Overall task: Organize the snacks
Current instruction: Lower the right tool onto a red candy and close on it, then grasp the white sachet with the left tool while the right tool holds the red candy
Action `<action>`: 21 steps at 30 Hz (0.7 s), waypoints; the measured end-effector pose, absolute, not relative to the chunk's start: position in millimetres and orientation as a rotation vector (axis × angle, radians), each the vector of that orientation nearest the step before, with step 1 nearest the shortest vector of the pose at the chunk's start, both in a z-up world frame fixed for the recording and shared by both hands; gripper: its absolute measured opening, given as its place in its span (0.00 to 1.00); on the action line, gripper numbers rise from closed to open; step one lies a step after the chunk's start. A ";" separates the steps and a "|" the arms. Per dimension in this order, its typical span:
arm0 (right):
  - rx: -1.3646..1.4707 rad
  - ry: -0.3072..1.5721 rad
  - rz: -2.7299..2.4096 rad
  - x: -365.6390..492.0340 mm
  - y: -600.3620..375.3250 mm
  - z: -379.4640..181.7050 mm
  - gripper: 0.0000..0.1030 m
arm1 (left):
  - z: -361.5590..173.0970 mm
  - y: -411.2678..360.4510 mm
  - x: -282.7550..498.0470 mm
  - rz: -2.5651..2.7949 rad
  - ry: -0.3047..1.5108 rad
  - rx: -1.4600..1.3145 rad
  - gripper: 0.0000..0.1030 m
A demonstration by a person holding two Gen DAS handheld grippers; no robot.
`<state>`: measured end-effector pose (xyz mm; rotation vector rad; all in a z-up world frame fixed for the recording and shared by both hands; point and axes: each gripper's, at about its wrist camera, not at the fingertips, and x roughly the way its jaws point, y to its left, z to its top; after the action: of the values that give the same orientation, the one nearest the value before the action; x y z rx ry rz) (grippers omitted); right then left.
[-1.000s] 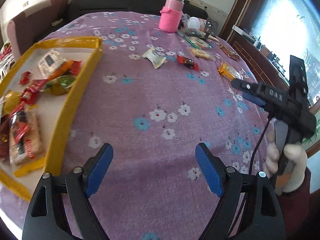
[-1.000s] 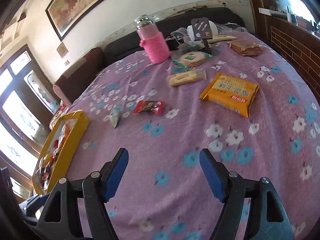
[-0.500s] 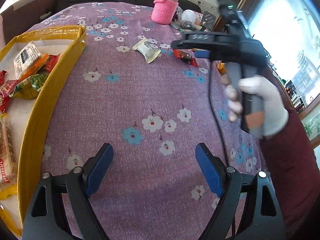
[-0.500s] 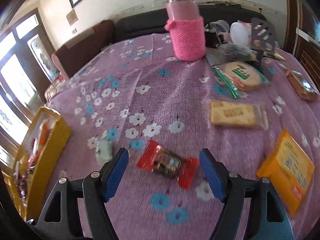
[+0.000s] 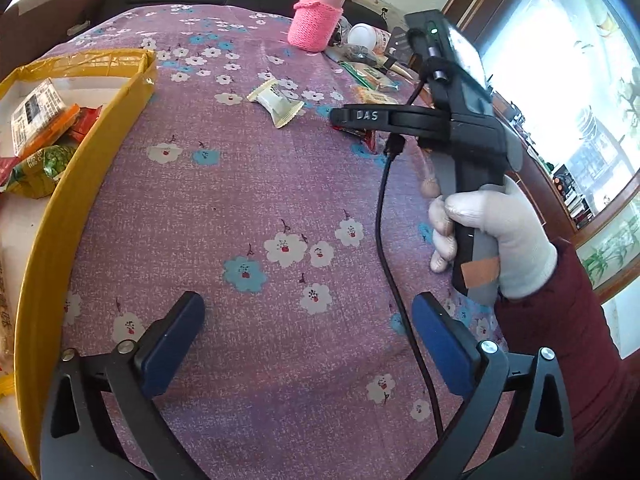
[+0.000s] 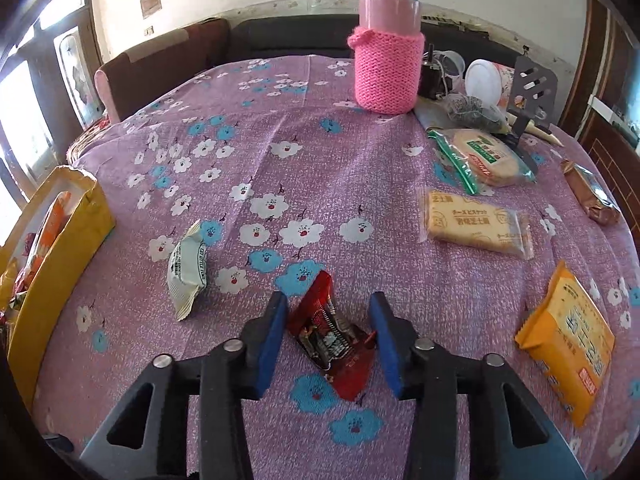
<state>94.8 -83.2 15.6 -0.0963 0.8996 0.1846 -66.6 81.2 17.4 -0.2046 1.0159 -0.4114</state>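
A red snack packet (image 6: 330,340) lies on the purple flowered tablecloth (image 6: 340,184) between the blue pads of my right gripper (image 6: 328,334). The jaws stand on either side of it, narrowed but still open, not pressing it. A white-green packet (image 6: 186,270) lies to its left; it also shows in the left wrist view (image 5: 276,102). The yellow tray (image 5: 86,148) with several snacks stands at the left. My left gripper (image 5: 308,344) is open and empty above the cloth. The right gripper (image 5: 404,118) shows in the left wrist view, held by a gloved hand.
A pink knitted bottle (image 6: 388,44) stands at the back. A biscuit packet (image 6: 476,222), a round cracker bag (image 6: 486,156), an orange packet (image 6: 568,344) and a brown packet (image 6: 590,192) lie at the right. Clutter and a black stand (image 6: 534,88) sit beyond.
My right gripper moved forward and down over the red packet and its jaws narrowed around it. The left gripper stayed open and shifted slightly.
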 end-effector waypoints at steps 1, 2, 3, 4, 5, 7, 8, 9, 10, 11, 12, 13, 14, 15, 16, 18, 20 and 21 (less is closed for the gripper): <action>-0.083 0.892 0.178 92.2 -86.1 18.4 0.27 | 17.4 80.1 -66.7 -0.409 1.017 -0.196 1.00; -0.049 0.893 0.184 89.6 -89.6 20.7 0.22 | 17.2 78.8 -66.6 -0.406 1.019 -0.187 1.00; 0.013 0.892 0.199 84.6 -97.1 25.1 0.20 | 17.2 77.3 -67.4 -0.404 1.021 -0.173 1.00; 0.043 0.888 0.204 80.2 -101.1 28.4 0.17 | 16.7 74.8 -67.4 -0.399 1.025 -0.154 1.00; 0.063 0.880 0.207 74.1 -104.7 31.7 0.17 | 16.4 72.5 -67.3 -0.394 1.028 -0.138 1.00; 0.078 0.873 0.218 62.8 -108.9 34.7 0.17 | 15.9 67.7 -67.1 -0.378 1.036 -0.101 1.00; 0.084 0.872 0.224 57.3 -111.2 34.1 0.16 | 16.0 67.7 -66.5 -0.374 1.040 -0.104 1.00; 0.090 0.870 0.227 53.9 -113.3 33.5 0.16 | 16.7 70.6 -65.1 -0.376 1.044 -0.129 0.99; 0.107 0.864 0.231 50.0 -117.2 32.7 0.16 | 18.2 74.3 -63.3 -0.392 1.046 -0.167 0.95; 0.134 0.860 0.241 47.2 -122.3 32.0 0.16 | 19.8 78.1 -60.3 -0.415 1.049 -0.210 0.81; 0.165 0.862 0.254 44.6 -127.0 31.3 0.16 | 22.1 82.2 -55.2 -0.434 1.052 -0.254 0.70; 0.207 0.870 0.272 43.2 -133.8 30.5 0.16 | 25.8 86.1 -48.1 -0.428 1.046 -0.277 0.70; 0.250 0.877 0.289 43.3 -139.6 30.0 0.16 | 29.1 88.9 -41.9 -0.413 1.035 -0.284 0.70; 0.288 0.881 0.305 42.7 -144.0 29.7 0.16 | 33.6 92.4 -30.4 -0.394 1.018 -0.297 0.70; 0.326 0.889 0.326 42.5 -147.1 28.8 0.16 | 35.7 94.4 -21.9 -0.386 1.015 -0.314 0.70; 0.366 0.907 0.354 42.9 -150.1 25.9 0.16 | 36.6 97.3 1.1 -0.378 1.023 -0.361 0.70; 0.381 0.920 0.362 43.6 -149.8 21.9 0.17 | 34.1 95.2 27.8 -0.374 1.034 -0.391 0.70; 0.383 0.932 0.368 45.2 -149.3 19.2 0.18 | 32.3 92.0 44.0 -0.369 1.034 -0.397 0.70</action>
<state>45.2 -149.3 19.2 0.3831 0.9321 0.3678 44.0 92.1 32.3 -0.3972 1.0342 -0.3692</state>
